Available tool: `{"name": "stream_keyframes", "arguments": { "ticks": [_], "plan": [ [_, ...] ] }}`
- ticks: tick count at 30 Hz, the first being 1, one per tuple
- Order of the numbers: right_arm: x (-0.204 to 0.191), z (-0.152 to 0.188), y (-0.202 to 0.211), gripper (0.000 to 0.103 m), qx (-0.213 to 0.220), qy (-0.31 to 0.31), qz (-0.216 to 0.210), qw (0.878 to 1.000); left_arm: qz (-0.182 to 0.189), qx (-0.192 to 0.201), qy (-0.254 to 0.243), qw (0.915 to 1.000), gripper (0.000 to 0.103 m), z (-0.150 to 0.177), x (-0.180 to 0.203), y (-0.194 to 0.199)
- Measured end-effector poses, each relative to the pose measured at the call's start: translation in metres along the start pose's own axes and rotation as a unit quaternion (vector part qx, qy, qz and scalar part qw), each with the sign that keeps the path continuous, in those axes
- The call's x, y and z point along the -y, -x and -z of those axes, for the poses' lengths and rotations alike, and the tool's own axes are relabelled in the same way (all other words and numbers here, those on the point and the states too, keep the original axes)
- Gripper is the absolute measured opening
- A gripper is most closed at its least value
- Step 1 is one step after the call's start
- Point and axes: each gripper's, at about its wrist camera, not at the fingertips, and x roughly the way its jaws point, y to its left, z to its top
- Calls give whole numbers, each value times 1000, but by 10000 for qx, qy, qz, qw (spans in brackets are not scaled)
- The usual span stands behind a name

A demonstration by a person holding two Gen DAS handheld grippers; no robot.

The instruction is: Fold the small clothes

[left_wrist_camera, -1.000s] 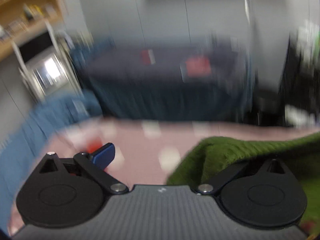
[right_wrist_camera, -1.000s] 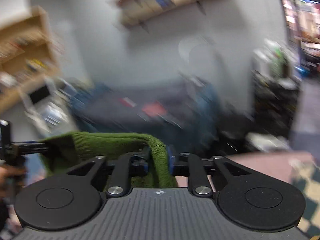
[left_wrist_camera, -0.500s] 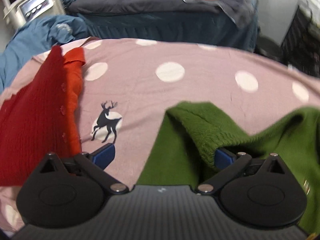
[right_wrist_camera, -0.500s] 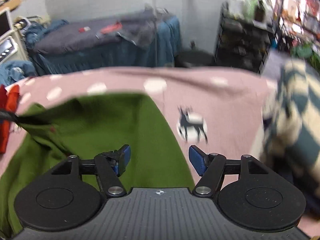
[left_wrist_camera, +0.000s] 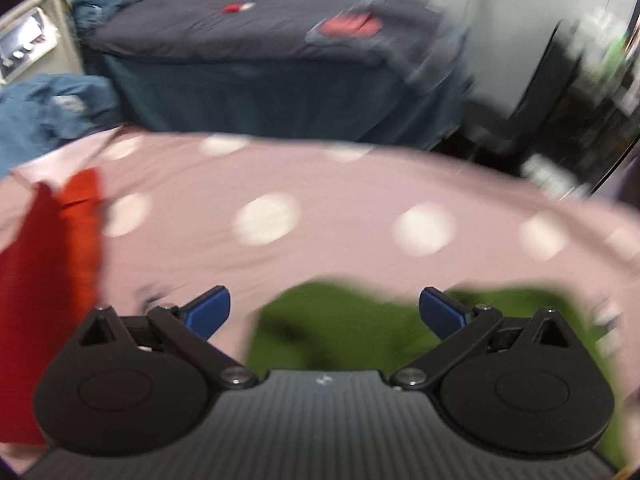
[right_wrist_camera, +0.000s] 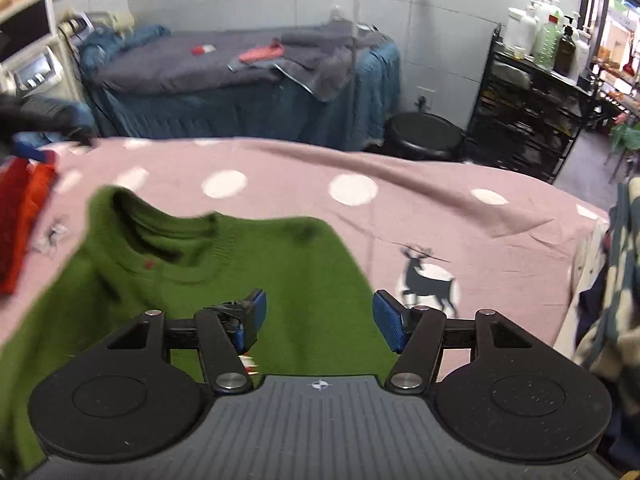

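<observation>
- Green knit sweater [right_wrist_camera: 224,280] spread flat on the pink dotted cover [right_wrist_camera: 400,216] of the surface, neckline toward the upper left of the right wrist view, body running down to the lower edge of the frame.
- Same sweater visible in the left wrist view as a blurred green patch [left_wrist_camera: 344,332] at lower centre and lower right, lying on the cover [left_wrist_camera: 280,184].
- Right gripper [right_wrist_camera: 318,318]: jaws wide apart and easing slightly inward; sweater fabric seen beneath the gap, no pad pressing on it.
- Left gripper [left_wrist_camera: 324,310]: jaws wide apart, nothing clamped; green fabric below and beyond the right-hand pad.
- Red garment [left_wrist_camera: 44,280] at the left edge of the left wrist view, resting on the cover; also at the far left of the right wrist view [right_wrist_camera: 20,216]. Folded state not certain; appears set aside.
- Patterned dark-and-cream cloth [right_wrist_camera: 616,280] at the right edge of the right wrist view; whether a garment awaiting folding cannot be told.
- Progress, judged: sweater laid out and released, no fold yet visible in it. Lay-out step complete.
- Remaining, judged: sleeves or sides turned inward, then body doubled over, then placement beside the red garment.
- Caution, judged: loose knit prone to bunching near the neckline, where a raised ridge already shows.
</observation>
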Motion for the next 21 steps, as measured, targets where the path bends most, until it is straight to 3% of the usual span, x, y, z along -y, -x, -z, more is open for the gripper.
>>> {"name": "stream_keyframes", "arguments": {
  "ticks": [3, 6, 8, 11, 14, 18, 19, 20, 21],
  "plan": [
    [22, -3, -18, 98, -144, -410, -1, 9991, -555, -470, -177, 9972, 103, 41, -35, -16],
    [41, -5, -40, 98, -377, -770, -23, 9963, -638, -852, 198, 9941, 103, 79, -76, -25],
    [51, -7, -56, 98, -524, -1076, -199, 9926, -507, -1015, 621, 9916, 103, 95, -96, -30],
    [56, -10, -79, 98, -759, -1388, -488, 9862, 4, -1056, 1029, 9891, 103, 104, -107, -38],
    [56, -11, -101, 98, -944, -1566, -656, 9810, 508, -1345, 934, 9852, 103, 103, -94, -61],
    [50, -5, -113, 97, -1191, -1694, -805, 9750, 633, -1435, 1057, 9819, 102, 111, -79, -79],
    [48, -3, -113, 84, -1235, -1640, -803, 9754, 619, -1335, 1143, 9825, 100, 111, -77, -78],
    [45, -1, -113, 55, -1253, -1554, -810, 9765, 654, -1255, 1189, 9828, 85, 111, -75, -76],
    [42, 1, -111, 41, -1264, -1461, -833, 9776, 795, -1178, 1198, 9826, 74, 111, -72, -73]
  ]
}}
